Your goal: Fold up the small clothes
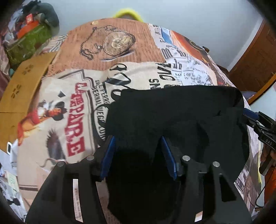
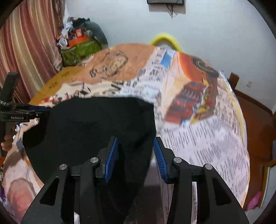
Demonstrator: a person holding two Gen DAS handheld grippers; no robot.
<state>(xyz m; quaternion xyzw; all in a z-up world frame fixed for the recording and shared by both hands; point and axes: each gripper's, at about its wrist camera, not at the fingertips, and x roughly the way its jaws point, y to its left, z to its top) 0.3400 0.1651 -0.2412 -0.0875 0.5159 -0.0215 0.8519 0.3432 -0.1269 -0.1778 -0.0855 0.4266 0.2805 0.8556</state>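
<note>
Left wrist: black garment (image 1: 172, 112) on printed bedsheet (image 1: 72, 103), pale wall (image 1: 189, 15); both grippers spread.

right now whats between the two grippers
Only the black cloth spans from left gripper to right gripper, clearest in the right wrist view.

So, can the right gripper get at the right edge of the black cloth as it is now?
Probably yes. The right gripper stands open right over that edge of the black cloth, with nothing between. The left gripper is at the other side, out of the way.
</note>
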